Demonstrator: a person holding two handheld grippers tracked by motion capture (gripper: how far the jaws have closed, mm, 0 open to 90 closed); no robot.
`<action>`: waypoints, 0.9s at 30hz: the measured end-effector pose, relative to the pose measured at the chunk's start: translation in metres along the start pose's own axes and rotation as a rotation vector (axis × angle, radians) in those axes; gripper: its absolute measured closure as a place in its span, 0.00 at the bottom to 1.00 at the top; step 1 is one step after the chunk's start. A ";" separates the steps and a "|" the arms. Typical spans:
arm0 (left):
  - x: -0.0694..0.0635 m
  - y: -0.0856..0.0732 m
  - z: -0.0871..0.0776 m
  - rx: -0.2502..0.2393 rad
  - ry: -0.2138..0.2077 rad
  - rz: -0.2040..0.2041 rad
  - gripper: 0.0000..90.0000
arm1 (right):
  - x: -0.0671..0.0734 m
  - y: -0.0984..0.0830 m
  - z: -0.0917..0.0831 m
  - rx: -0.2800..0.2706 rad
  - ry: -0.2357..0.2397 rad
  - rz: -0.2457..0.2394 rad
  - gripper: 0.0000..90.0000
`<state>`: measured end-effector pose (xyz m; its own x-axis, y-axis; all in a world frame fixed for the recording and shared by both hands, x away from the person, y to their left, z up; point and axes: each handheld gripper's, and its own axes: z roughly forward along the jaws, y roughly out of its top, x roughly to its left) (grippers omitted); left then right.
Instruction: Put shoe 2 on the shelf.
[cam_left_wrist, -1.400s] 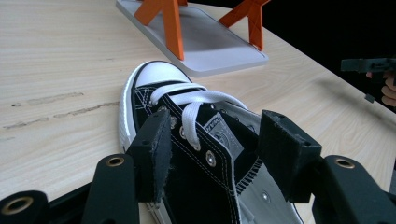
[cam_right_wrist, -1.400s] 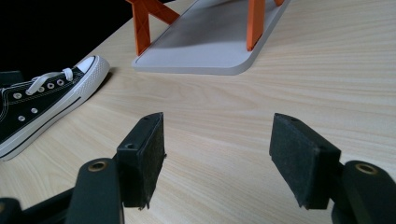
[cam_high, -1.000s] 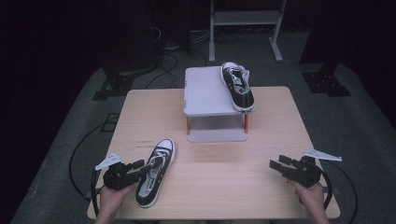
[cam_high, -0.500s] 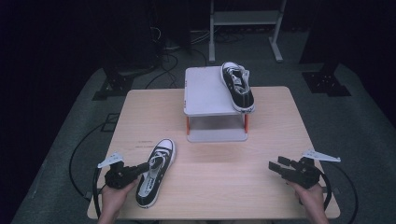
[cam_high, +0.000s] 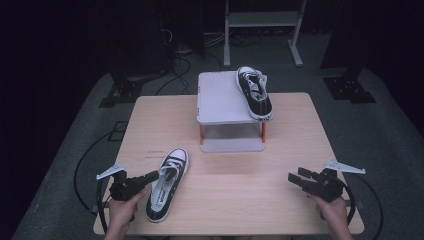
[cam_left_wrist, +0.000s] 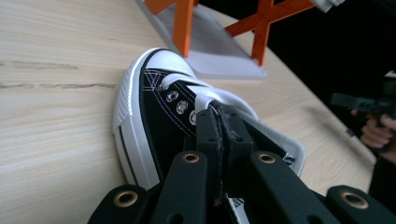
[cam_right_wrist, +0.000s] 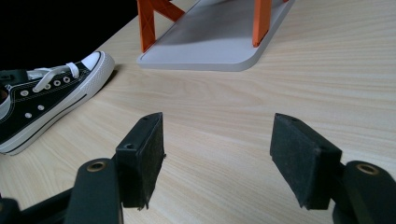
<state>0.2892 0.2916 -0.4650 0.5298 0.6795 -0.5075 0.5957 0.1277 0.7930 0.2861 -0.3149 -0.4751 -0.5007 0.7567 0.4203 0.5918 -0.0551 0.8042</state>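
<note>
High view: counter, then the rack at its far middle. Nearer than the rack, to its left, lies the shoe; my left gripper pinches its collar. My right gripper rests wide, well right.
</note>
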 end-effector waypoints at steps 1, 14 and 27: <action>-0.001 0.001 0.001 -0.004 -0.006 -0.004 0.98 | 0.000 0.000 0.000 0.001 0.001 0.001 0.38; -0.018 0.015 0.006 -0.017 -0.033 0.015 0.98 | 0.001 0.000 0.001 0.007 0.006 -0.006 0.38; -0.039 0.042 -0.010 -0.062 -0.049 0.002 0.98 | 0.005 -0.008 0.010 0.045 0.006 0.006 0.38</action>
<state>0.2875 0.2779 -0.4083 0.5607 0.6436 -0.5209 0.5571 0.1722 0.8124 0.2848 -0.3044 -0.4839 -0.5008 0.7523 0.4280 0.6226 -0.0304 0.7820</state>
